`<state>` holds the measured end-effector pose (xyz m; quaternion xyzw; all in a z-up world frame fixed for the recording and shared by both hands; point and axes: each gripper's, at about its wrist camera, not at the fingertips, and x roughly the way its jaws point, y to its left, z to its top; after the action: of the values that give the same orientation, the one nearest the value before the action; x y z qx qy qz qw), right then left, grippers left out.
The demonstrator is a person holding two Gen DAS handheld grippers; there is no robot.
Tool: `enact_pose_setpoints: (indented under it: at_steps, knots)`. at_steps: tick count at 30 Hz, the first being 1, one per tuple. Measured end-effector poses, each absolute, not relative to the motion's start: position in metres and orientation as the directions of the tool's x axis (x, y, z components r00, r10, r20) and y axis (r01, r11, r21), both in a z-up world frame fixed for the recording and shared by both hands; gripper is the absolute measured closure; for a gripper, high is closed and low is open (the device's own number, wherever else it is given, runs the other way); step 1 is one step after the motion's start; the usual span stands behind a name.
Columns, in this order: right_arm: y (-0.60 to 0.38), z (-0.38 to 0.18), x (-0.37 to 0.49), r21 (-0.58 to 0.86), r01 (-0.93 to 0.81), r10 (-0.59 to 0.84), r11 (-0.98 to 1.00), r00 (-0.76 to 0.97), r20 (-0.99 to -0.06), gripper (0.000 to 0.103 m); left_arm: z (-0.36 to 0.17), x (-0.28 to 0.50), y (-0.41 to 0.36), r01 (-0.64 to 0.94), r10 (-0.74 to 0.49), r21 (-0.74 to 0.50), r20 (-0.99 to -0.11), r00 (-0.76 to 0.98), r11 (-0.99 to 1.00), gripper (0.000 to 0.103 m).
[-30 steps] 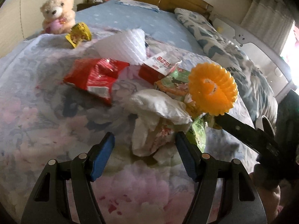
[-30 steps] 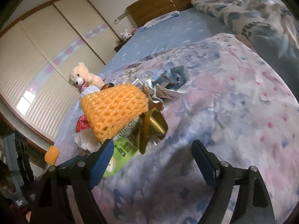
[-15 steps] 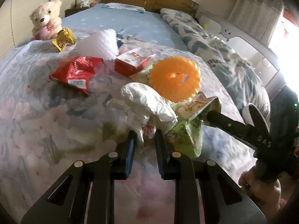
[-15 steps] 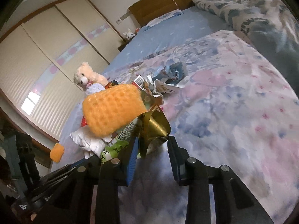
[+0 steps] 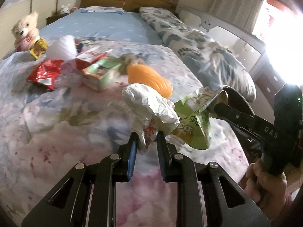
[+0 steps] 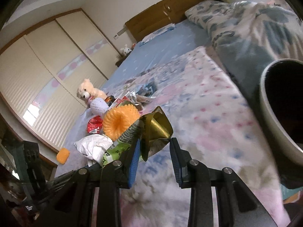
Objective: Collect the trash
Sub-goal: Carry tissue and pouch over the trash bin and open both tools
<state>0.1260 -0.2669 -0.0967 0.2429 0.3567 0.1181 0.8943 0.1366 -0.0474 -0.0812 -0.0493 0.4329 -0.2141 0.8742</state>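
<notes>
I am gripping the crumpled white wrapper (image 5: 149, 104) in my left tongs (image 5: 145, 141) and the green-and-gold packet (image 6: 151, 130) in my right tongs (image 6: 154, 151); the bin (image 6: 265, 113) is lying to my right.

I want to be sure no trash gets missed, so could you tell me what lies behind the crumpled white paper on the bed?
Directly behind the crumpled white paper sits an orange foam net, partly hidden by it. Beside it is a green wrapper. Anything beneath the paper is covered.

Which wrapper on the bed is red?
The crinkled red packet, lying flat near the teddy. The others are different: the left tool holds white paper, the right tool a green-and-gold wrapper.
</notes>
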Motion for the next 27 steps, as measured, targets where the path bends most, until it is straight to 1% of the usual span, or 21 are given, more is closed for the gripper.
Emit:
enact_pose_setpoints:
  at_steps: [10, 27]
  knots:
    - [-0.312, -0.092, 0.093, 0.509, 0.033, 0.309, 0.86, 0.76, -0.572, 0.071, -0.074, 0.122, -0.089, 0.413, -0.453, -0.255, -0.734, 0.506, 0.874, 0.084]
    - [-0.376, -0.081, 0.056, 0.483, 0.135, 0.186, 0.865, 0.808, -0.559, 0.071, -0.065, 0.12, -0.158, 0.533, -0.493, -0.217, -0.743, 0.453, 0.818, 0.084]
